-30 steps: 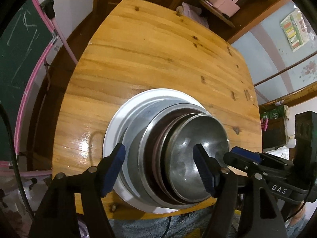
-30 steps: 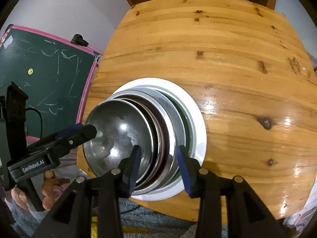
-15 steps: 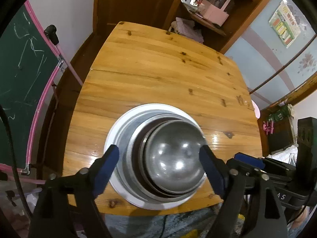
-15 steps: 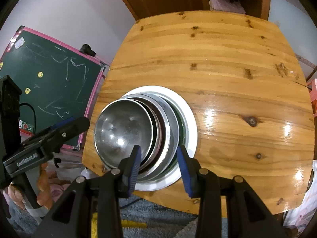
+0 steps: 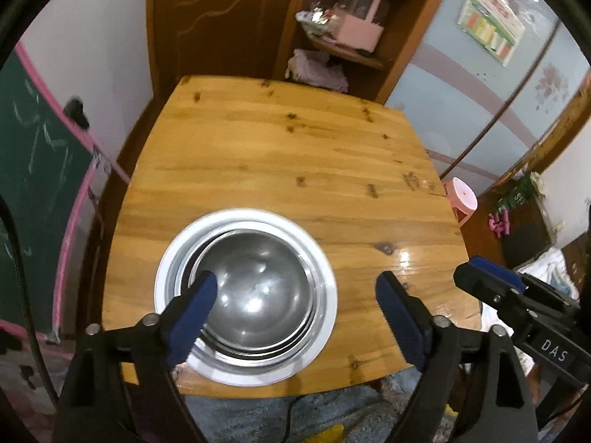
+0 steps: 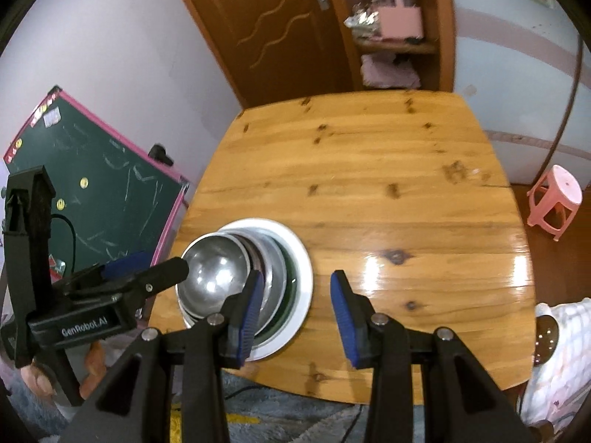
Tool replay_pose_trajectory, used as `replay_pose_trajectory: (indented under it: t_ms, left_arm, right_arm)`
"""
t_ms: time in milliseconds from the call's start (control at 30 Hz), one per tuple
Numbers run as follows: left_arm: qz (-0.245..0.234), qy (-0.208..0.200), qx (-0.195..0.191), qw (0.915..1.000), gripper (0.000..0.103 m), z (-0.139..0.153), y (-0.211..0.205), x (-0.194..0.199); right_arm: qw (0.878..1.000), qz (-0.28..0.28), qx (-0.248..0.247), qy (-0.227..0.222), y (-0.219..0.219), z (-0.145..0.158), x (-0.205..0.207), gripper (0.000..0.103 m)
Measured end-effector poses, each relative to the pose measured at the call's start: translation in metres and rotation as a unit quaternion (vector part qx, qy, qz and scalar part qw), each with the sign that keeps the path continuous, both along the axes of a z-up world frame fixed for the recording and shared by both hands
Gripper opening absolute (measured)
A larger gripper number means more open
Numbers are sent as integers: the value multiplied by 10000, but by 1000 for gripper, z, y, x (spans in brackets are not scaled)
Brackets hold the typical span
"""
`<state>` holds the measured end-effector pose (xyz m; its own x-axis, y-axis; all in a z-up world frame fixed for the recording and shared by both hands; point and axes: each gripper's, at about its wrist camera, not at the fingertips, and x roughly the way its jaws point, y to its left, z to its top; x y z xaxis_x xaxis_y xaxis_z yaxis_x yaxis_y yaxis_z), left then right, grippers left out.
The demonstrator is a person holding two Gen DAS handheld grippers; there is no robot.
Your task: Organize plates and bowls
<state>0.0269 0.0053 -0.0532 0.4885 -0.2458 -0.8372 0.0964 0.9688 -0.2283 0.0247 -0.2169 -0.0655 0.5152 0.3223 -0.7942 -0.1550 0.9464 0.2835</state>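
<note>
Stack of nested steel bowls [image 5: 258, 288] on white plate [image 5: 166, 269], lower centre of frame, near front edge of wooden table [image 5: 288, 155]. Left gripper [image 5: 295, 306] wide open, empty, above stack. Right gripper [image 6: 297, 306] open, empty, just right of stack.

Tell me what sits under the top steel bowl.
The steel bowl nests in more metal dishes, with a dark green rim below them, all on a white plate on the wooden table. Only rims show, so their count stays hidden.
</note>
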Motion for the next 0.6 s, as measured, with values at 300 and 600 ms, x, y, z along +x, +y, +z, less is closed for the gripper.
replay_pose_trajectory:
  t_ms: [300, 600]
  left_arm:
    - [-70, -792, 343, 9962, 99, 43, -43, -13]
    - [122, -1247, 540, 9907, 101, 65, -58, -28]
  right_arm:
    - [9988, -277, -131, -383, -25, 22, -16, 38]
    - [9947, -563, -353, -786, -39, 37, -31, 38]
